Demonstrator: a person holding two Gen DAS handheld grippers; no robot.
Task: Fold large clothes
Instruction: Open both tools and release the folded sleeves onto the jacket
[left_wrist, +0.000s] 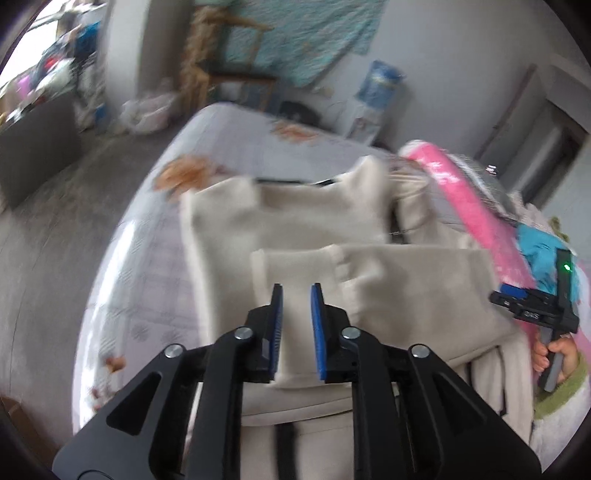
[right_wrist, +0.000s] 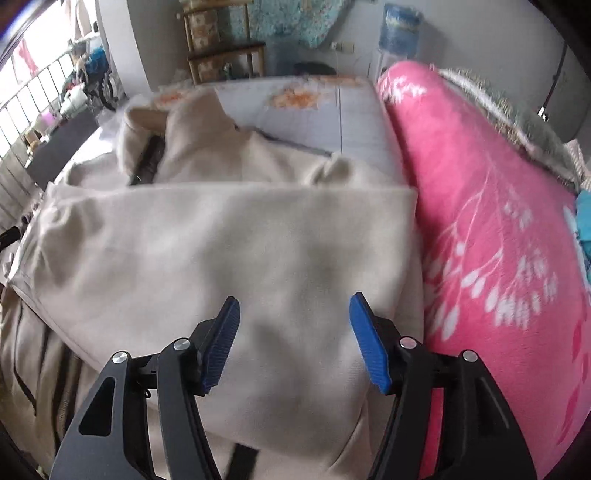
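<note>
You have the large beige fleece garment (right_wrist: 229, 251) spread on the pale quilted bed (left_wrist: 147, 258), its collar end at the far side and a folded panel laid across the near half, right edge just beside the rolled pink floral blanket (right_wrist: 498, 240). Your left gripper (left_wrist: 296, 295) hovers over the near fold with its blue pads a narrow gap apart and nothing pinched; fabric shows through the gap but is not held. Your right gripper (right_wrist: 293, 306) stands wide apart above the same panel, also empty. This looks like the release after a fold, so judge the result before moving on: the panel's far edge runs fairly straight, but the loose sleeve (left_wrist: 413, 206) at the far right looks bunched. Lift both tools clear without dragging cloth, or the fold may skew. For the next fold, take the near hem at two well-separated points, pinch both layers, and carry them together so the edges meet evenly.
</note>
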